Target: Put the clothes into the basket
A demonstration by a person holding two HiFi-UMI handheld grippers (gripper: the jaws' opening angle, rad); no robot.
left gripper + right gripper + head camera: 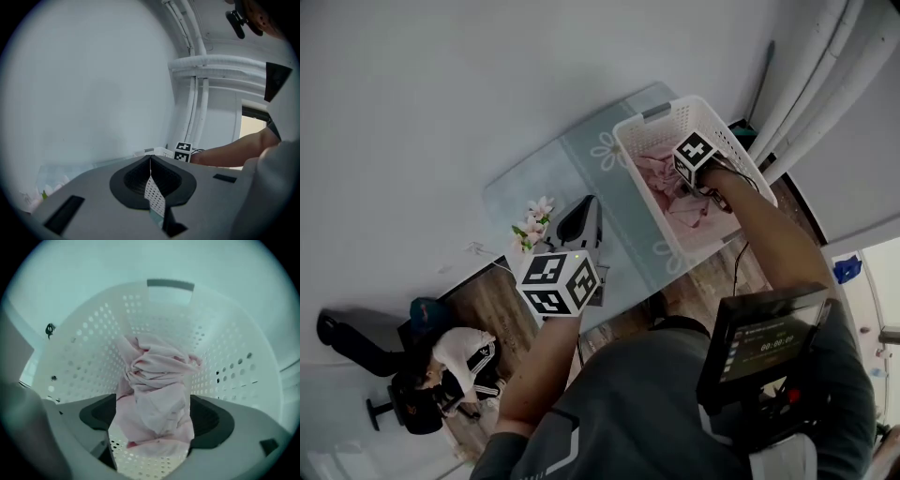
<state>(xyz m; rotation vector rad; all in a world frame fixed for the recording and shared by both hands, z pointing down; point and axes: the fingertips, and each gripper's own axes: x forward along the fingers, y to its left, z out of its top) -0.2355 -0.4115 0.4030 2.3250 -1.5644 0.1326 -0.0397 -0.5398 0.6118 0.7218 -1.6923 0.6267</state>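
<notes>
The white perforated basket (642,122) stands on the far right end of the glass table (572,169). Crumpled pink clothes (661,183) lie inside it. My right gripper (686,186) reaches down into the basket. In the right gripper view its jaws (152,413) stand wide apart, with the pink clothes (157,380) bunched between them against the basket wall (93,348). My left gripper (584,208) hovers over the table's near left part. Its jaws (150,161) are shut with nothing held.
Artificial pink flowers (532,225) stand at the table's left edge beside my left gripper. White pipes (825,66) run along the wall beyond the basket. A person (450,366) sits on the wooden floor at lower left. A screen device (764,342) hangs at my chest.
</notes>
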